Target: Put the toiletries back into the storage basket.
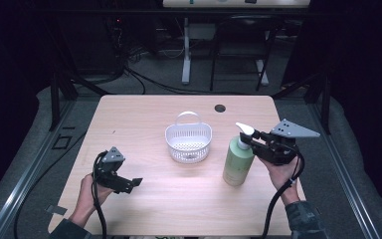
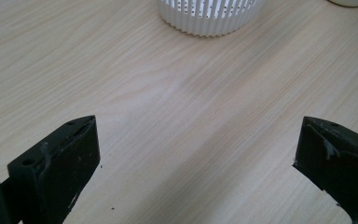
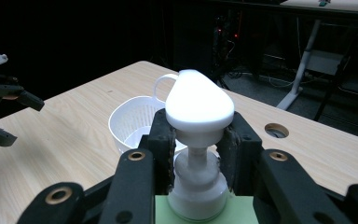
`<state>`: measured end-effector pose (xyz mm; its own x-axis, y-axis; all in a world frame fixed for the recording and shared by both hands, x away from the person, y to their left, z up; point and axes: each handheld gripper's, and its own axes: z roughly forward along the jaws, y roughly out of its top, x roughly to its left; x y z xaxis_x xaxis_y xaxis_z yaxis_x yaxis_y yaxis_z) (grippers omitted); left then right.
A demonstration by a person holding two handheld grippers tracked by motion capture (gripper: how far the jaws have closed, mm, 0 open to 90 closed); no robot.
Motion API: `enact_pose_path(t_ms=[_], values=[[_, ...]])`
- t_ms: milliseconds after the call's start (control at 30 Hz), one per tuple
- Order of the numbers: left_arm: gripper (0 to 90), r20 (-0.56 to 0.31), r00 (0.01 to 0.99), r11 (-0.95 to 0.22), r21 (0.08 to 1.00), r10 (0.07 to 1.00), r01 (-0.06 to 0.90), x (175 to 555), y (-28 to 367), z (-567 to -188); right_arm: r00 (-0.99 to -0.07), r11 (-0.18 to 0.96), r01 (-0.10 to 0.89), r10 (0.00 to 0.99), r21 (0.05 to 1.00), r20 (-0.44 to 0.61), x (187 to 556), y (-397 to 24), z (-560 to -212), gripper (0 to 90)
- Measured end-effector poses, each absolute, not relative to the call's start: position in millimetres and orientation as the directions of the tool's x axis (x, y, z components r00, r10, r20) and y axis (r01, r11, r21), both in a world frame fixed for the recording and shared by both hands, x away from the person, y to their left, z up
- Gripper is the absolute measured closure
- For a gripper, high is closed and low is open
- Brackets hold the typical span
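- The right gripper (image 1: 250, 141) is clenched on the white pump neck of the green pump bottle (image 1: 238, 162), just under the pump head (image 3: 199, 102)
- The bottle stands upright on the wooden table (image 1: 144, 112), at about 4 o'clock from the white basket (image 1: 188, 141) and just beside it
- The left gripper (image 1: 135, 182) is released, jaws wide apart with nothing between them, low over the table at about 7 o'clock from the basket
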<state>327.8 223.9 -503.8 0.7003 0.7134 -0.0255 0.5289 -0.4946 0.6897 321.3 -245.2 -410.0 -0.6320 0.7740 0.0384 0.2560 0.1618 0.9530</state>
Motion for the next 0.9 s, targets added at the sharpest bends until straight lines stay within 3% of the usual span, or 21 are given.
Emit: enact_pose_path(t_ms=[900], values=[[0.0,-0.030,0.706,-0.500,0.684,0.708,0.531,328.4,223.6,-504.0,-0.651,0.221,0.264,0.759,0.939,0.004,328.2,-234.3,-391.1,68.0]])
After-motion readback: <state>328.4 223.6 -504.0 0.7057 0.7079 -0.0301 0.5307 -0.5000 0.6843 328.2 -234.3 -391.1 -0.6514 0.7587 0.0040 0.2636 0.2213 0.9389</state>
